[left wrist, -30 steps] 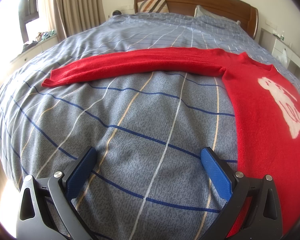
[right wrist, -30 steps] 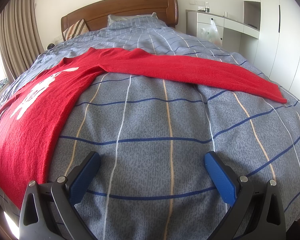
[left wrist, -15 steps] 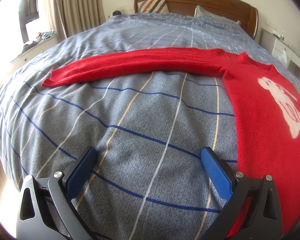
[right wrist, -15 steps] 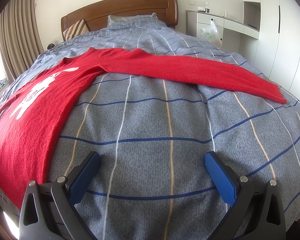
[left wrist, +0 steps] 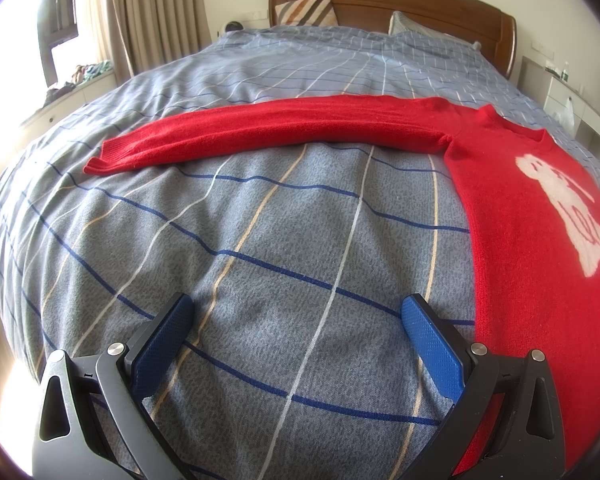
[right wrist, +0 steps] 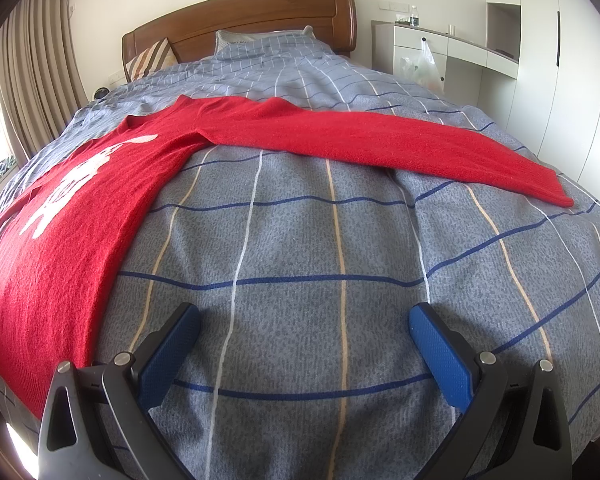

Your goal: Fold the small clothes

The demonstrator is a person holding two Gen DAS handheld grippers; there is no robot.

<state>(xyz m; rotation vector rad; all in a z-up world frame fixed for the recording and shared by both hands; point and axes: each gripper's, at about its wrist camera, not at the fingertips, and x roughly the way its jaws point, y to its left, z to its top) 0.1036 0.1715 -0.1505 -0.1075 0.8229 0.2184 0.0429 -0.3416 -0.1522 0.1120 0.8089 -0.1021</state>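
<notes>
The left gripper point(left wrist: 296, 316) hovers over the bed point(left wrist: 260, 240) with its blue pads spread wide apart, nothing between them. Just to its right lies the body of the red sweater point(left wrist: 532, 240), face up with a white figure on the chest; ahead of it, one sleeve stretches flat across the checked grey-blue cover toward the left. The right gripper point(right wrist: 304, 326) is likewise spread wide and empty above the cover. The sweater point(right wrist: 72, 240) lies to its left, its other sleeve reaching ahead and off to the right. Beyond both stands a wooden headboard point(right wrist: 244, 12) with pillows.
</notes>
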